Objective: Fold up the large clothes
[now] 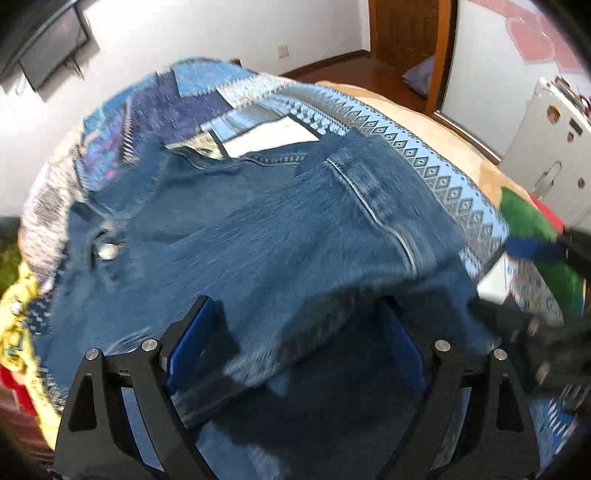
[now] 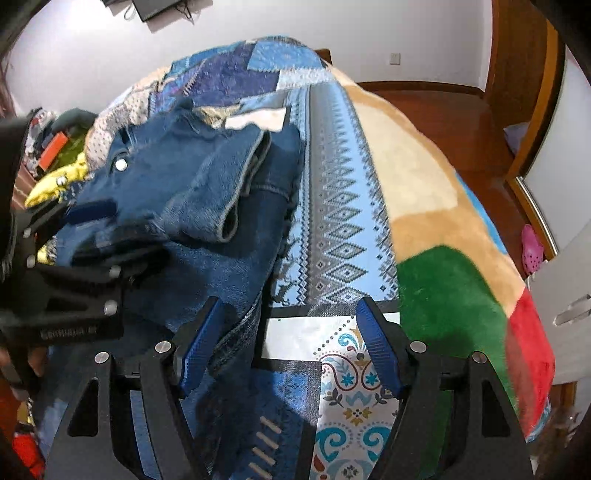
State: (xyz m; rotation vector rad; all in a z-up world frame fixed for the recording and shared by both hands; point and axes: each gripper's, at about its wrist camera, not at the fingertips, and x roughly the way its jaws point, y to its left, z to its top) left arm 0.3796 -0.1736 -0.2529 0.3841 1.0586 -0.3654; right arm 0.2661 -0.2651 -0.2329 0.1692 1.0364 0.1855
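Observation:
Dark blue jeans (image 1: 258, 236) lie bunched on the bed, partly folded over themselves, with the metal waist button (image 1: 109, 252) to the left. My left gripper (image 1: 295, 332) hangs open just above the denim, a loose fold lying between its blue pads (image 1: 188, 339) without being pressed. From the right wrist, the jeans (image 2: 192, 177) show a leg cuff (image 2: 240, 192) doubled on top. My right gripper (image 2: 291, 343) stands open at the jeans' right edge, with denim by its left pad (image 2: 203, 343) and bedspread under the rest. The left gripper (image 2: 107, 229) appears blurred at the left, over the jeans.
A blue patterned bedspread (image 2: 332, 206) covers the bed, with a plush beige, green and red blanket (image 2: 443, 295) along its right side. A yellow garment (image 2: 55, 184) lies left of the jeans. Wooden floor (image 2: 461, 118), a door (image 1: 406, 33) and a white cabinet (image 1: 546, 147) lie beyond.

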